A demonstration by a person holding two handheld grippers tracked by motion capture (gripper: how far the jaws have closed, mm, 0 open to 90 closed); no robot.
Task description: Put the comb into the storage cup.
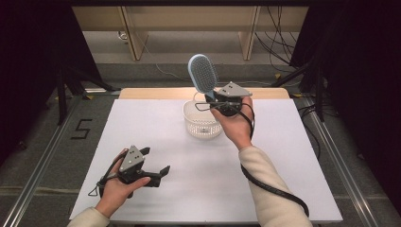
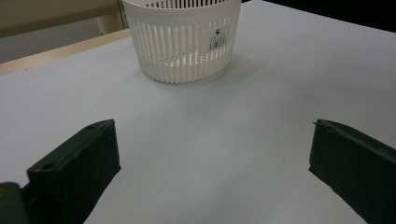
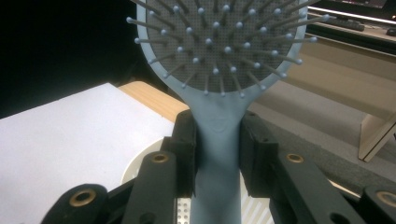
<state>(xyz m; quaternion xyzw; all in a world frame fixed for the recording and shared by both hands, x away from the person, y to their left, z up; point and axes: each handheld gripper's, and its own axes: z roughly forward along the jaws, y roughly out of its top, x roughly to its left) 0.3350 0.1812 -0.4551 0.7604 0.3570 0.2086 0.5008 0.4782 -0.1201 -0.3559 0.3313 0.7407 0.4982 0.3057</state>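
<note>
A light blue hairbrush (image 1: 203, 73) stands upright in the air above the white slatted basket (image 1: 191, 124) at the back middle of the table. My right gripper (image 1: 211, 97) is shut on its handle. In the right gripper view the two black jaws clamp the handle (image 3: 217, 140) from both sides, with the bristled head (image 3: 224, 37) above. Part of the basket rim (image 3: 140, 163) shows below. My left gripper (image 1: 158, 163) rests on the white table near the front left, open, nothing between its fingers. In the left gripper view the basket (image 2: 182, 39) stands ahead, well beyond the gripper (image 2: 212, 154).
The white board (image 1: 142, 142) covers the table top, with a wooden edge (image 1: 156, 93) at the back. A black cable (image 1: 274, 189) trails from the right gripper along the sleeve. Wooden furniture legs (image 1: 135, 38) and dark stands are on the floor beyond.
</note>
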